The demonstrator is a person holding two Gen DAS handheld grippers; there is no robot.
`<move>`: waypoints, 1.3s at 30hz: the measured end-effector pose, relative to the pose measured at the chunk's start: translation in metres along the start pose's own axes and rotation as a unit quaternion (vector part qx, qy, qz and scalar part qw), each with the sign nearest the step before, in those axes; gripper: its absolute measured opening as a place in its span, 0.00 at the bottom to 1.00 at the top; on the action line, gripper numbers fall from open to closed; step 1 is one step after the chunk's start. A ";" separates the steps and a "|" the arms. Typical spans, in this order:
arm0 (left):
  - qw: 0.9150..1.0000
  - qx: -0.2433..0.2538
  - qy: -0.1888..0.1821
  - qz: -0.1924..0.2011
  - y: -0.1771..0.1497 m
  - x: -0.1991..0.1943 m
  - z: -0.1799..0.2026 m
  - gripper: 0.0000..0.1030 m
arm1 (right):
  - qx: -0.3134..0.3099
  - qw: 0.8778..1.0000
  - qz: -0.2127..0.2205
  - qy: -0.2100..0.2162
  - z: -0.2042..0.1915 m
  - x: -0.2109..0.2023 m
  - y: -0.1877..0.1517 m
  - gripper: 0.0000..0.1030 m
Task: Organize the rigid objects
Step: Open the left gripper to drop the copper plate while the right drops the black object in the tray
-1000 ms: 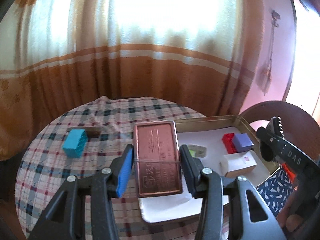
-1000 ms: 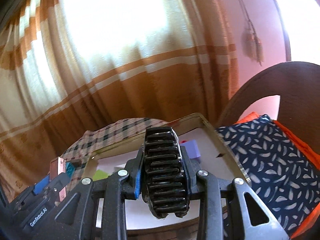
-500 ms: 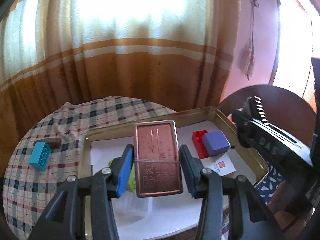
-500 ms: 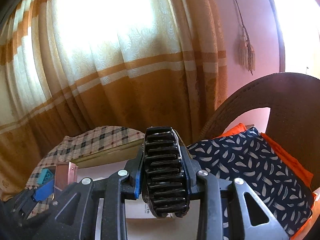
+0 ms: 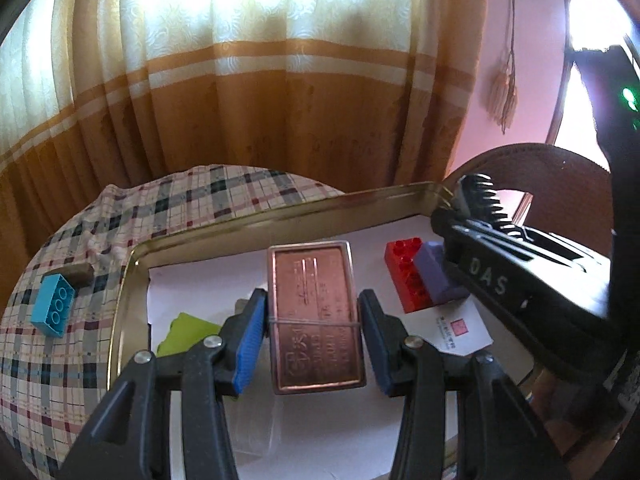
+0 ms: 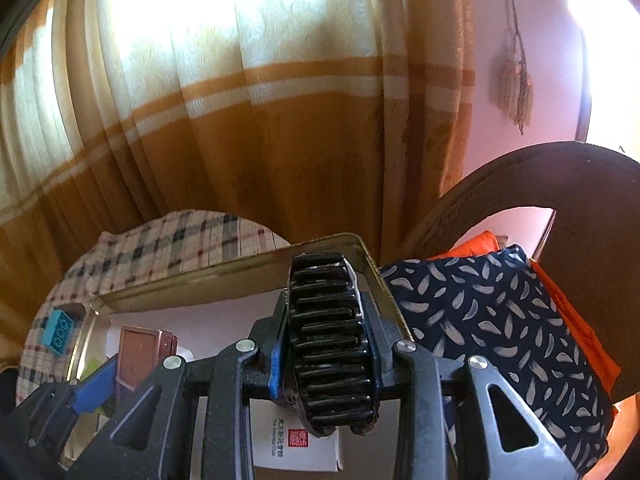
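**Round table under a plaid cloth**

A round table (image 5: 224,196) is covered by a checked cloth in cream, dark green and red. A shallow gold metal tray (image 5: 128,280) lies on it, lined with white paper, its far right corner reaching the table's edge. Left of the tray, apart from its rim, a turquoise building brick (image 5: 53,310) rests on the cloth, studs up. A small dark brown block (image 5: 80,273) lies touching the brick's far corner, between brick and tray.
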State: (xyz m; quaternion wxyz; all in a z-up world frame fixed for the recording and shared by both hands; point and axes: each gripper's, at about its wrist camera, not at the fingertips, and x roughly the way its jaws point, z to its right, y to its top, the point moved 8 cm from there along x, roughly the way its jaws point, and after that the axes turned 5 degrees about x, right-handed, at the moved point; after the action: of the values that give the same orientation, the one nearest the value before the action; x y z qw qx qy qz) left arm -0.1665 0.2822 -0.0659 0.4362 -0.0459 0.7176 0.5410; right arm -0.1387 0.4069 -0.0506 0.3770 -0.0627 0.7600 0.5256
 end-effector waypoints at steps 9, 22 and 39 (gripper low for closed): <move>1.000 -0.014 0.023 -0.010 0.003 0.003 -0.009 0.99 | 0.014 0.997 -0.029 0.065 -0.019 0.010 0.007 0.59; 0.997 -0.034 0.070 0.006 -0.002 -0.027 -0.041 1.00 | 0.096 0.990 0.033 0.097 -0.010 -0.035 0.003 0.78; 0.975 -0.068 0.208 0.045 -0.050 -0.072 -0.145 1.00 | 0.110 0.983 0.131 0.072 -0.051 -0.088 -0.046 0.79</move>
State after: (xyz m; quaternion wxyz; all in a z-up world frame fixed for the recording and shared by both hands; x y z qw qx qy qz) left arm -0.1786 0.1142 -0.0487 0.2487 -0.1541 0.7555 0.5862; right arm -0.0799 0.3173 -0.0208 0.2532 0.0418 0.8403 0.4776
